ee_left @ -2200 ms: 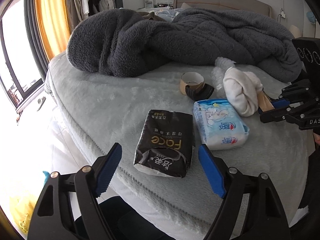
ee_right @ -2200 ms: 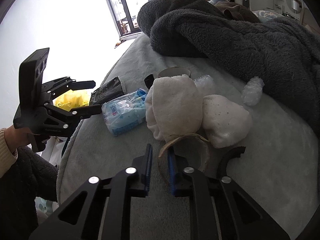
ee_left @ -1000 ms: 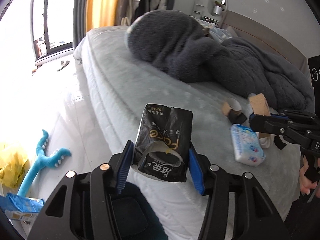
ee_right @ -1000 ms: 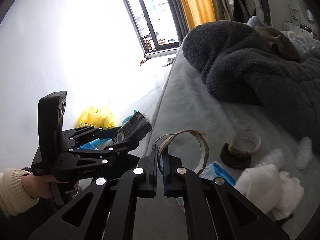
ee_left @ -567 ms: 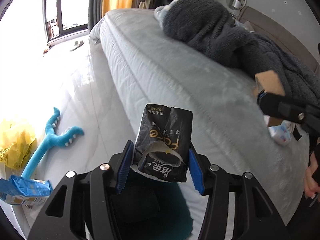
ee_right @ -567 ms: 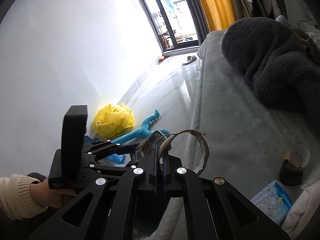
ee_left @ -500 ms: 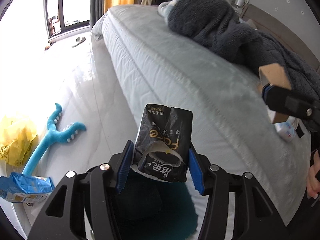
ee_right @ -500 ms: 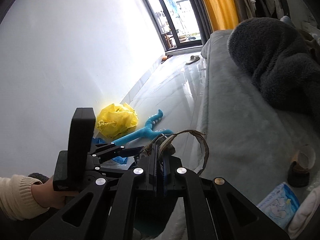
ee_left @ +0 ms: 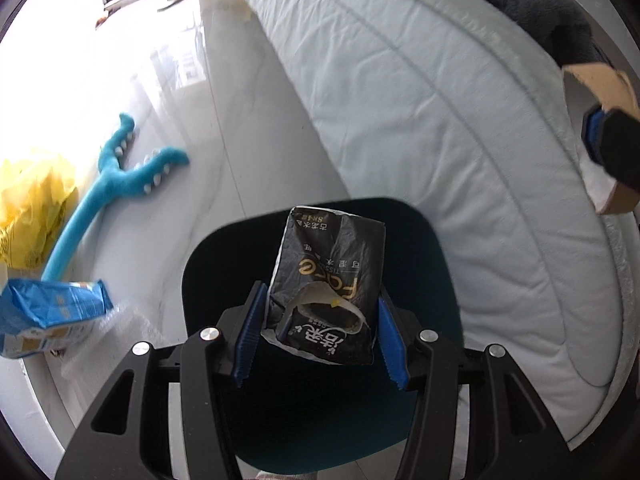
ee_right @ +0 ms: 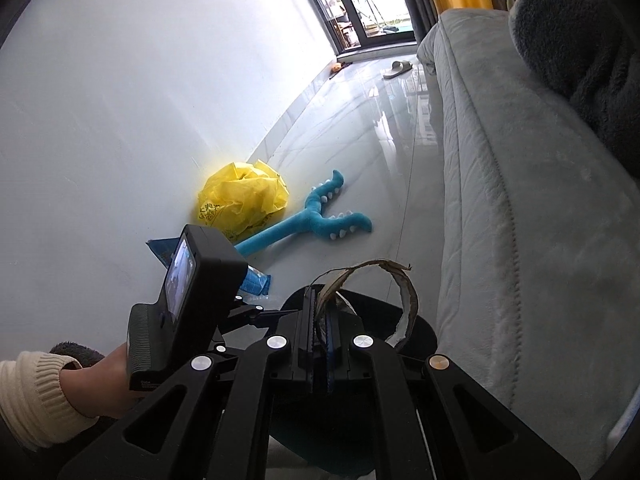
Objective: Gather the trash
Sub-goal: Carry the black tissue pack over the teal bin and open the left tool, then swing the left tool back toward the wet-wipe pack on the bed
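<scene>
While both hands had hovered over the bed about two seconds before, they now hung above a dark teal bin [ee_left: 420, 248] standing on the pale floor right beside the mattress [ee_left: 440, 100]. The left gripper [ee_left: 320, 338], then wide open above the black tissue packet [ee_left: 328, 280] as it lay on the bed, was clamped on that packet, its blue pads pressing both sides and the packet poised directly over the bin's mouth. The right gripper [ee_right: 319, 332] was fully closed, pinching the end of a torn cardboard ring [ee_right: 404, 292], the same hold as before; the ring arched up and to the right of the jaws, over the bin's edge [ee_right: 424, 332]. The bed items seen earlier, the blue wipes pack and white cloth, had dropped out of view. On the floor by the wall lay a crumpled yellow bag [ee_right: 244, 200], a blue plush toy [ee_right: 316, 220] and a blue packet [ee_left: 48, 316]. A hand in a cream cuff [ee_right: 100, 384] gripped the left tool's handle. A dark grey blanket [ee_right: 580, 48] lay on the bed.
</scene>
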Demonstrator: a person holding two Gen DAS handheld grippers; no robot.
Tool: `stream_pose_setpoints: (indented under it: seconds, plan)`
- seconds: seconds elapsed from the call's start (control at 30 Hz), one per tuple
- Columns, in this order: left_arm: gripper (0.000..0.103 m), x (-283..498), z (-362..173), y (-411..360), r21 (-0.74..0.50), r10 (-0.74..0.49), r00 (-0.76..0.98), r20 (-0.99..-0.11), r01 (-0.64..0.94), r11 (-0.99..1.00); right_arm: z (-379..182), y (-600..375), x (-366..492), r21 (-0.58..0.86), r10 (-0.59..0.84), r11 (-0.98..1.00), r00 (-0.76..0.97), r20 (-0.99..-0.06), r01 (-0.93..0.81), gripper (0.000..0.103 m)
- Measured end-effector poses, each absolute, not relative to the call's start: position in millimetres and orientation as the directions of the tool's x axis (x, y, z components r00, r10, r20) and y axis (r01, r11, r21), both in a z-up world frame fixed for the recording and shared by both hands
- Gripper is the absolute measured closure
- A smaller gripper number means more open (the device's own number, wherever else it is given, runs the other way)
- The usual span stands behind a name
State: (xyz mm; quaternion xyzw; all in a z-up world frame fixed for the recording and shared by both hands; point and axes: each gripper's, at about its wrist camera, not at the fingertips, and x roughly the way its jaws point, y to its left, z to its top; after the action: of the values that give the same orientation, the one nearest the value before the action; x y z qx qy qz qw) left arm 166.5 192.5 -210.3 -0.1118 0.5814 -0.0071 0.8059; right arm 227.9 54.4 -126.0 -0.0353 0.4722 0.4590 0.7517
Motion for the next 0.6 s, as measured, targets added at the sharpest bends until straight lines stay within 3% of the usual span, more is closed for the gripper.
stream_pose_setpoints:
  seconds: [0.23, 0.37, 0.6]
  plan:
    - [0.046, 158.4, -227.5, 207.3, -0.241, -0.202, 0.238, -0.95, -0.15, 0.959, -159.3, 75.9, 227.7, 0.425, 0.618, 0.591, 0.046, -0.785, -0.685, 0.098]
    - [0.034, 152.6, -224.2, 211.4, -0.241, -0.205, 0.227, -0.952, -0.145, 0.96, -173.8, 86.6, 225.2, 0.444, 0.602, 0.594, 0.005, -0.798, -0.671, 0.098]
    - [0.026, 141.1, -208.6, 234.9, -0.237, -0.182, 0.279, -0.943, -0.178, 0.955, -192.8, 101.0, 226.6, 0.439, 0.569, 0.613, -0.018, -0.822, -0.657, 0.098]
